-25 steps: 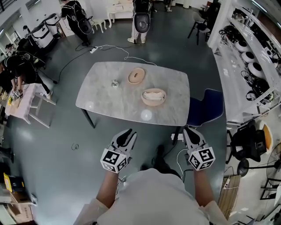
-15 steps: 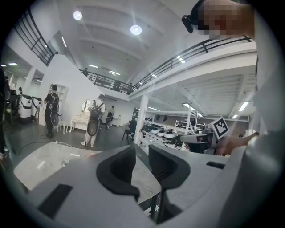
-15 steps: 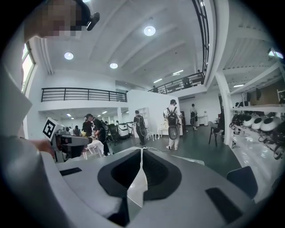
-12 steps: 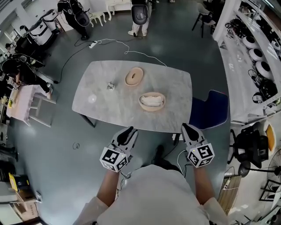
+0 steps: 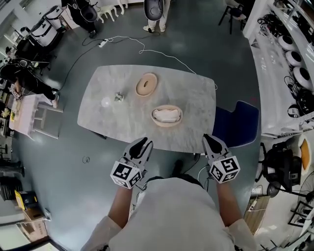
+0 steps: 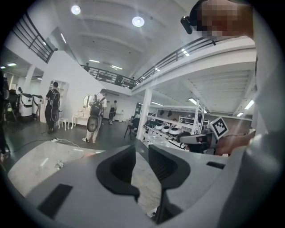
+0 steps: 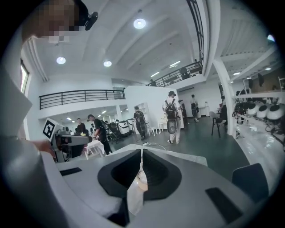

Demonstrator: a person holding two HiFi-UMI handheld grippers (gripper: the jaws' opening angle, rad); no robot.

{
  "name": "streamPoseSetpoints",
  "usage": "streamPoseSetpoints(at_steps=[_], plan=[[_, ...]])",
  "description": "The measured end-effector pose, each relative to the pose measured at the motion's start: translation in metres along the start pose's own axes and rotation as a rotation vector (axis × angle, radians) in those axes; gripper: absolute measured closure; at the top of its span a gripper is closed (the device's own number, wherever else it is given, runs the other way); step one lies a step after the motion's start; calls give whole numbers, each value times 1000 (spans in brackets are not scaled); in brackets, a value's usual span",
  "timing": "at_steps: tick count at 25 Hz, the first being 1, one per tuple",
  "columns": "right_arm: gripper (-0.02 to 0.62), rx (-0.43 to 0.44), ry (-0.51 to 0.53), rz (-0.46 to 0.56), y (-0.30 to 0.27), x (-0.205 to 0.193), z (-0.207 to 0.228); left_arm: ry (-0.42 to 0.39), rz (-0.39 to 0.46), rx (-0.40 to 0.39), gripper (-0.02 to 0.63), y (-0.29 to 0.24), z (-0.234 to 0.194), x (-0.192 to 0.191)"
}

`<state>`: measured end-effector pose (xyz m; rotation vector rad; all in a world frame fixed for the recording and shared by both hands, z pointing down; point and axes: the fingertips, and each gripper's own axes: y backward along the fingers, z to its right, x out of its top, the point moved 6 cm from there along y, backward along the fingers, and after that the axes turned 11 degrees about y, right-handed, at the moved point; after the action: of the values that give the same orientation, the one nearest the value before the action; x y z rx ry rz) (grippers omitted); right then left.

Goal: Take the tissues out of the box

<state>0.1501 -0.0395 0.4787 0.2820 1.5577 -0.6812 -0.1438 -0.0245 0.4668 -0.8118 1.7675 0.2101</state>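
An oval wooden tissue box [image 5: 167, 115] with white tissues in it stands on the marble table [image 5: 196, 98], near the front edge. Its wooden lid [image 5: 146, 84] lies further back, and a small crumpled object [image 5: 118, 96] lies to the left. My left gripper [image 5: 140, 145] hovers just short of the table's front edge, open, with nothing between its fingers [image 6: 120, 164]. My right gripper [image 5: 210, 142] hovers at the front right corner with its jaws together and empty. Both are well short of the box. In the right gripper view my right gripper [image 7: 142, 153] shows its tips meeting.
A blue chair [image 5: 235, 122] stands at the table's right end. A white cable [image 5: 147, 54] runs over the floor behind the table. People [image 5: 154, 10] stand at the far side of the room. Shelves with white devices [image 5: 289, 54] line the right wall.
Both grippers have come forward to the table's front edge. The table and the box now lie closer in the head view. Neither gripper's jaws have changed.
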Motion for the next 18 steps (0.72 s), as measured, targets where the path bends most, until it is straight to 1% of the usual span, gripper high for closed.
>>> streamPoseSetpoints(at_steps=[10,14,18], plan=[[557,20,3,-20,-23,-2,10,-10,-22,1,509,-25,-9,9],[557,-1,-3,-26,-37,2,6,-18,-26,-21,509,-31,-24,19],[557,-46,-6,-28,-52,12,-1,-34,-49,-60,509,-38,-46,30]])
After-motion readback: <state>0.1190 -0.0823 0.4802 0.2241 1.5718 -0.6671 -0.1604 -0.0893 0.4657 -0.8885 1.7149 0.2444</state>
